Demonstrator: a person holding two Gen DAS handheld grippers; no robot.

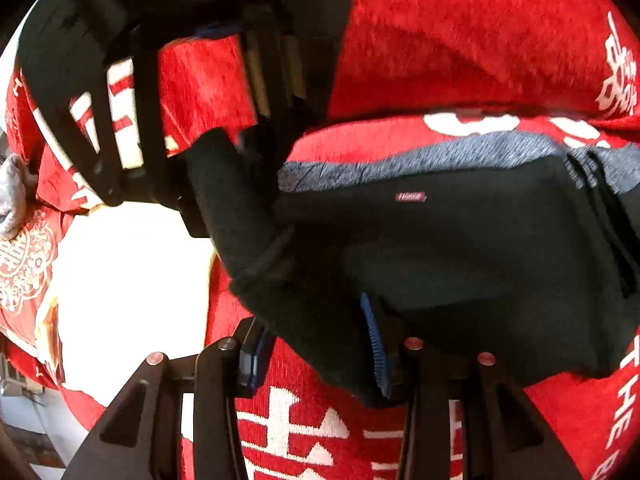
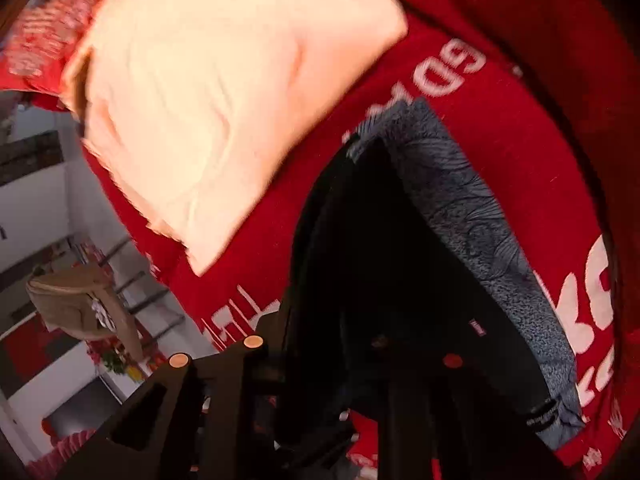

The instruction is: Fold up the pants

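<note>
left claw: clamped on black pants hem | right claw: grip unclear, fabric between jaws | pants on red blanket | risk: hem slips mid-fold, layers skew

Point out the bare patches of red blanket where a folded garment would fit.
Bare red blanket lies beyond the black pants and grey garment, and again between pants and pale folded cloth. Around the pants and both claws it is crowded.
</note>
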